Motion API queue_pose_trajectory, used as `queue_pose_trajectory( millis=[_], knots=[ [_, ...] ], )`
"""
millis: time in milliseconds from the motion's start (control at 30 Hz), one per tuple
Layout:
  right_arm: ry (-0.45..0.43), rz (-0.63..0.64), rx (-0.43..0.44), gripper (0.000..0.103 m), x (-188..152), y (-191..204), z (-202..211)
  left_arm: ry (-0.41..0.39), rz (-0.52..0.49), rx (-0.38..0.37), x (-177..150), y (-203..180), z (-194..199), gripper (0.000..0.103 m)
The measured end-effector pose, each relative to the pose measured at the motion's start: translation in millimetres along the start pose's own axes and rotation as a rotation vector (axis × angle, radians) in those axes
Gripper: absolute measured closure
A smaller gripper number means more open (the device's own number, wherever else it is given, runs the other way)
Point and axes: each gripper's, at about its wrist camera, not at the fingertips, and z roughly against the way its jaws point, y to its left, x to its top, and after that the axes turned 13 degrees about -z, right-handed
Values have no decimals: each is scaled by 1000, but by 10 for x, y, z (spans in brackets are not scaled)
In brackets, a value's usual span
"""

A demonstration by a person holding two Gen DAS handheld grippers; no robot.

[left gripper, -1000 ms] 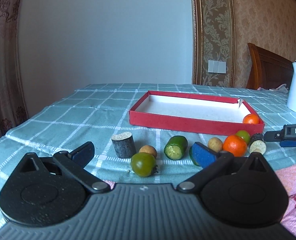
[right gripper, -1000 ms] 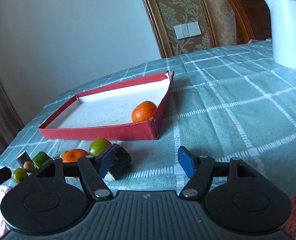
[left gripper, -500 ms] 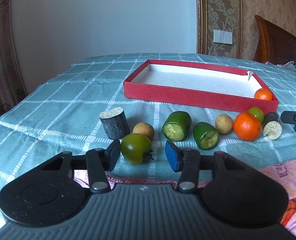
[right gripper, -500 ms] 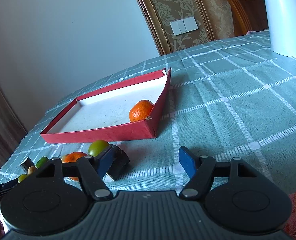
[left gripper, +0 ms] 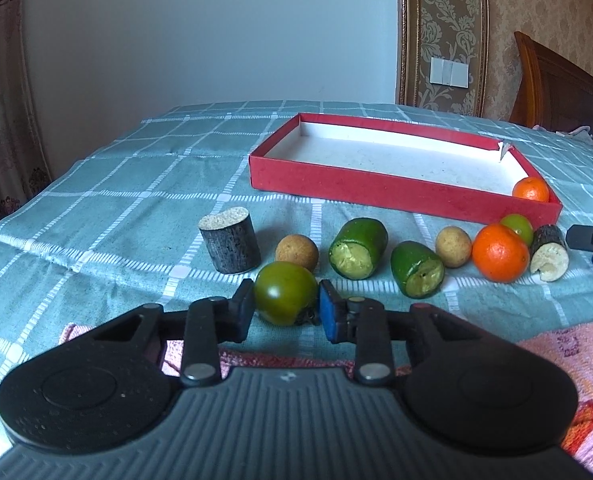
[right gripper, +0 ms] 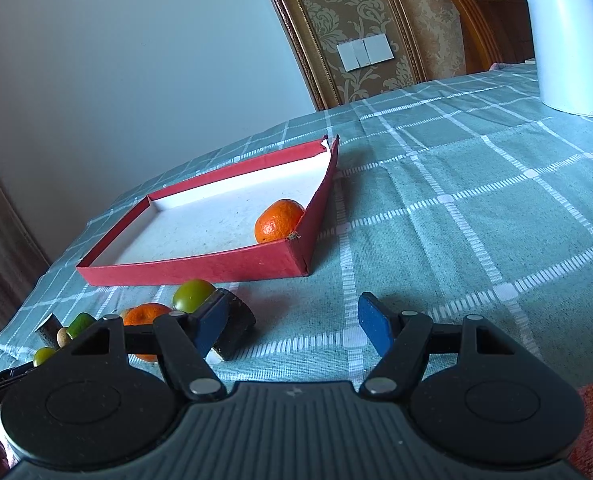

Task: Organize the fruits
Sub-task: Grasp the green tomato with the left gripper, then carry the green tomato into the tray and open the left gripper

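A dark green tomato point(left gripper: 284, 289) rests on the checked cloth with my left gripper point(left gripper: 285, 297) shut on it, both pads pressed against its sides. Behind it lie two cut cucumber pieces point(left gripper: 358, 248), two small brown round fruits point(left gripper: 296, 252), a loose orange point(left gripper: 499, 253) and a small green fruit point(left gripper: 517, 227). The red box point(left gripper: 376, 184) holds one orange point(right gripper: 278, 222) in its near right corner. My right gripper point(right gripper: 294, 316) hangs open over bare cloth in front of the box's corner, with nothing between its fingers.
Two dark bark-covered stubs stand among the fruit, one point(left gripper: 229, 242) at the left and one point(right gripper: 234, 328) beside my right gripper's left finger. A white kettle point(right gripper: 568, 40) stands at the far right. A pink towel point(left gripper: 556, 344) lies along the near edge.
My left gripper moved forward and down to the green tomato, and its jaws went from wide open to closed on it. The right gripper stayed put.
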Motion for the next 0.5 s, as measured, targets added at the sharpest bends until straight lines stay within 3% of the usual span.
queue_pose_trajectory(
  millis=[233, 367, 500],
  knots=[
    [-2, -4, -2, 32, 1, -9, 0, -49, -12, -14, 127, -5, 201, 72],
    [-2, -3, -2, 32, 0, -7, 0, -110, -44, -25, 474, -27, 257, 73],
    [-3, -9, 2, 32, 0, -15, -1, -144, -98, -10, 856, -166, 56, 72]
  ],
)
